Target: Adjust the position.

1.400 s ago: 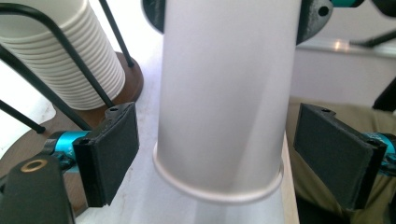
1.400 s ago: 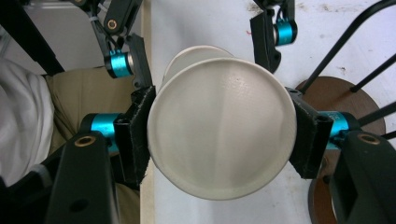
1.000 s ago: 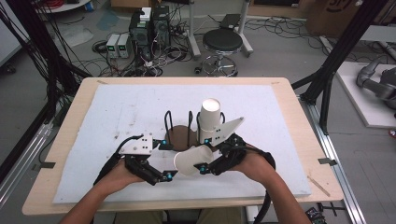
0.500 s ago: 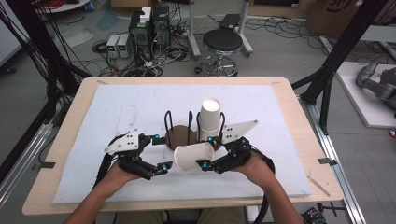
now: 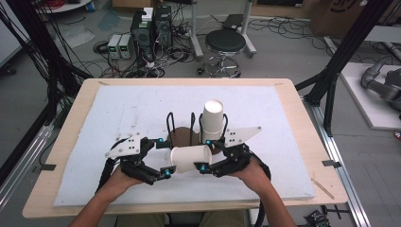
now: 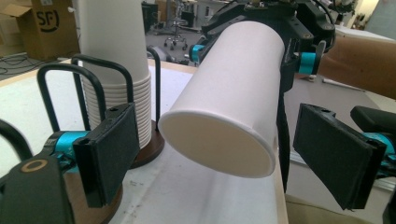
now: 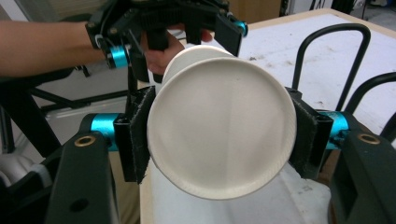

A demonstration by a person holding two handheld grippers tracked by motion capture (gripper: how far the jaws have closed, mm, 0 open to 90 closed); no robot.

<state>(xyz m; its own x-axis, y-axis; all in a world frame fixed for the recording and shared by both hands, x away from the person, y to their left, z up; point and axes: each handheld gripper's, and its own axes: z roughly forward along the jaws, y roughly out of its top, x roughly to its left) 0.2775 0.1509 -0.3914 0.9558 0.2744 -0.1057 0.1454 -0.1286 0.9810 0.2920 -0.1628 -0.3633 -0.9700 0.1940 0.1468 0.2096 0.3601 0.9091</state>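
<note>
I hold the right gripper [image 5: 204, 155] closed on a white paper cup [image 5: 189, 158] that lies on its side above the white mat [image 5: 118, 113], just in front of the wire cup rack [image 5: 182, 127]. In the right gripper view the two pads [image 7: 140, 135] press against opposite sides of the cup's wide end [image 7: 222, 128], whose flat face points at the camera. My left gripper [image 5: 162, 158] stands open on the near left side of the rack, its jaws spread with one on either side of the cup's other end and apart from the cup wall. In the left gripper view both pads [image 6: 109, 149] are clear of the cup [image 6: 229, 98], and the right gripper [image 6: 292, 35] shows beyond, clamped on the far end. A stack of paper cups [image 5: 213, 120] stands upright in the rack's right slot, just behind the held cup; the left gripper view shows its nested rims [image 6: 140, 107] inside the black wire loops [image 6: 77, 79]. The rack rests on a brown round base [image 5: 177, 137] near the middle of the mat.
</note>
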